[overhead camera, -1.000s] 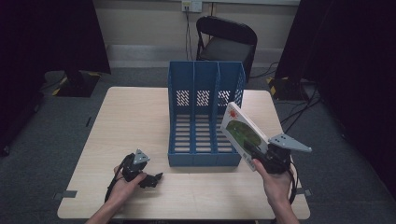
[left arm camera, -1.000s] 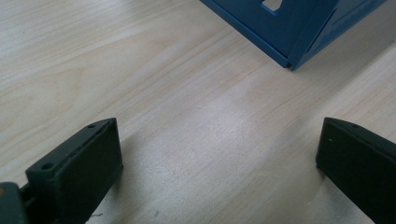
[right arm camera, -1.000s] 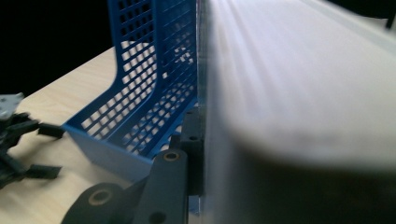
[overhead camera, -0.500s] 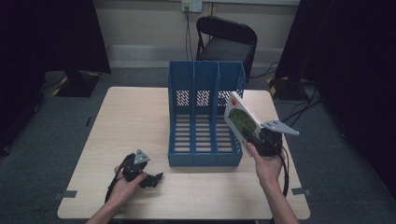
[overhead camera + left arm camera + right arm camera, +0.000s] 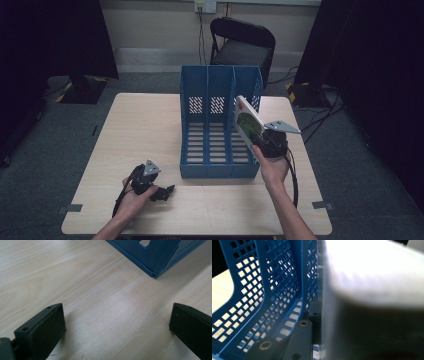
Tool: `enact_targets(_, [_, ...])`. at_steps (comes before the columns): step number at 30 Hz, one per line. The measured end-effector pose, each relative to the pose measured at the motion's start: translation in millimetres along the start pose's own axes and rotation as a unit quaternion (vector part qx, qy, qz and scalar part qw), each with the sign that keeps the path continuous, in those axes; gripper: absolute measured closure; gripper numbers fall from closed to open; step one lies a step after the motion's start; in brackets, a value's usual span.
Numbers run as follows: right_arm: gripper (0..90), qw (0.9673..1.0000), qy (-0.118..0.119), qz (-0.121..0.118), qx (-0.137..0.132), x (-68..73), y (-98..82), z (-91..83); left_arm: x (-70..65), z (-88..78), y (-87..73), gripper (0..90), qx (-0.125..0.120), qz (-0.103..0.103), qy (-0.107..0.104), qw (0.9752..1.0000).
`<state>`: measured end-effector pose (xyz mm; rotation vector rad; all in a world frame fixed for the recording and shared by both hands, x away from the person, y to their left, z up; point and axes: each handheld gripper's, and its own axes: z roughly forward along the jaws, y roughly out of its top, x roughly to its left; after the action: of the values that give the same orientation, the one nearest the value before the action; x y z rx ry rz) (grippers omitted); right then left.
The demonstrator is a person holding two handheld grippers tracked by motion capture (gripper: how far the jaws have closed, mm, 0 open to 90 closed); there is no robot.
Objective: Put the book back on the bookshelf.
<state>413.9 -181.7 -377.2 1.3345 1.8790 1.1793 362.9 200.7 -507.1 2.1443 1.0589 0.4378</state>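
**Booklet hanging over the blue file rack, pale wood table, dark room**

Booklet [image 5: 247, 121] (thin, flat, white with a green picture and some red on it) is up in the air, tilted, right at the rightmost slot of the blue file rack [image 5: 220, 125]. The right gripper [image 5: 263, 136] is clamped on its lower edge, with the grey plate sticking out on top. From the right gripper view the booklet [image 5: 372, 300] is a big blurry slab right next to the lens, one black jaw pressed against it, and the rack's perforated walls [image 5: 269, 282] run off to the side.

The left gripper [image 5: 165, 191] just sits low on the table [image 5: 135, 130] near the front edge, off the rack's front left corner. Its jaws are spread wide, nothing between them, only bare wood grain [image 5: 105, 302] and the rack's corner [image 5: 153, 272] further on.

Table is light wood laminate, rounded corners, standing on grey carpet [image 5: 45, 165] with a few tape marks. A black folding chair [image 5: 240, 42] sits behind it by a cream wall [image 5: 155, 25] with cables dropping from an outlet. Black curtains [image 5: 60, 35] hang on both sides, and the edges are pretty dim.
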Motion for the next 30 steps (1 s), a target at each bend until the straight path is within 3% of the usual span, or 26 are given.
enact_targets(30, [76.6,0.9991,-0.008,0.019,0.037,-1.4,-13.8,53.4,0.0,0.0,0.0,0.0,0.0,0.0,0.0,1.0])
